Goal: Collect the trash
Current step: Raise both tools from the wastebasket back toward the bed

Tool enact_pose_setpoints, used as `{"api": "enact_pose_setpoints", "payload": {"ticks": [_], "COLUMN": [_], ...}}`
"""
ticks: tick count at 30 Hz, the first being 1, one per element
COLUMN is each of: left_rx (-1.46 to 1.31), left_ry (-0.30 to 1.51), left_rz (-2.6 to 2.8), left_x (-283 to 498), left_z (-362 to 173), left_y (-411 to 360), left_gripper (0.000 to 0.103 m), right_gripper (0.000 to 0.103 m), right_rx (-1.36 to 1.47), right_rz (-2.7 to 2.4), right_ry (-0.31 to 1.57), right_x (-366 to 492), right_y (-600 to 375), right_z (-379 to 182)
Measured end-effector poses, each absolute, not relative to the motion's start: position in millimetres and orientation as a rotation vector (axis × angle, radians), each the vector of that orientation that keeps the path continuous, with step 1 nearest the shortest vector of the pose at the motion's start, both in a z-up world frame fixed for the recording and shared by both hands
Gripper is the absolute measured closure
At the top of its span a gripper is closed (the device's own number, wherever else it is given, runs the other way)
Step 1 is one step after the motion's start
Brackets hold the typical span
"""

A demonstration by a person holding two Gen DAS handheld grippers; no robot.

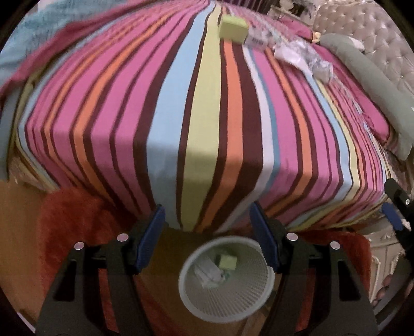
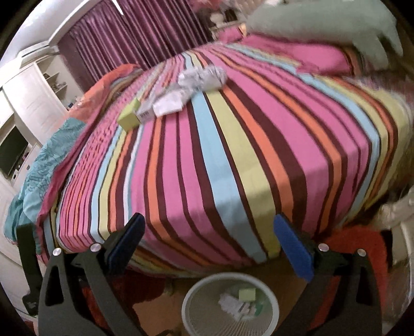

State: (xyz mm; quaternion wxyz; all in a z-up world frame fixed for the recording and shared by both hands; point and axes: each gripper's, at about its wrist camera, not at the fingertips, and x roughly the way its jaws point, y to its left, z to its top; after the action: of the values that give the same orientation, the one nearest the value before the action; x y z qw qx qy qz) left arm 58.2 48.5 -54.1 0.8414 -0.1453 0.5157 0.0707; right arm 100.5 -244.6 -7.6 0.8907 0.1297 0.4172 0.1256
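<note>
A white mesh waste basket (image 1: 261,294) (image 2: 191,297) stands on the floor by the bed; a yellow-green box and crumpled white paper lie inside. On the striped bed lie a yellow-green box (image 1: 232,30) (image 2: 129,116), a small white box (image 1: 257,40) (image 2: 145,113), a white paper (image 1: 289,55) (image 2: 168,104) and crumpled clear plastic (image 1: 319,66) (image 2: 204,77). My left gripper (image 1: 207,240) is open and empty above the basket. My right gripper (image 2: 209,245) is open and empty above the basket; it also shows at the right edge of the left wrist view (image 1: 397,206).
A grey-green pillow (image 1: 375,85) (image 2: 323,23) and a tufted headboard (image 1: 367,31) are at the bed's head. A teal blanket (image 2: 44,168) hangs off the far side. A red rug (image 1: 77,232) lies under the basket. White cabinets (image 2: 31,103) stand beyond.
</note>
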Motion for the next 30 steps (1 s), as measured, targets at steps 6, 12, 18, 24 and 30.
{"api": "enact_pose_setpoints", "payload": {"ticks": [6, 12, 18, 24, 30], "left_rx": [-0.262, -0.298, -0.328, -0.337, -0.329], "left_ry": [1.043, 1.019, 0.988, 0.959, 0.943], "left_rz": [0.152, 0.154, 0.143, 0.135, 0.134], "left_x": [79, 106, 136, 168, 198], "left_z": [-42, -32, -19, -7, 0], "left_y": [51, 59, 65, 66, 68], "left_gripper": [0.036, 0.036, 0.036, 0.036, 0.036], "right_gripper": [0.008, 0.008, 0.008, 0.008, 0.008], "right_rx": [0.223, 0.191, 0.212, 0.193, 0.18], "right_rz": [0.265, 0.271, 0.276, 0.286, 0.301], "right_ry": [0.804, 0.765, 0.756, 0.745, 0.736], "right_x": [117, 135, 153, 173, 192], "right_y": [-238, -227, -216, -198, -180], "right_z": [6, 14, 20, 24, 24]}}
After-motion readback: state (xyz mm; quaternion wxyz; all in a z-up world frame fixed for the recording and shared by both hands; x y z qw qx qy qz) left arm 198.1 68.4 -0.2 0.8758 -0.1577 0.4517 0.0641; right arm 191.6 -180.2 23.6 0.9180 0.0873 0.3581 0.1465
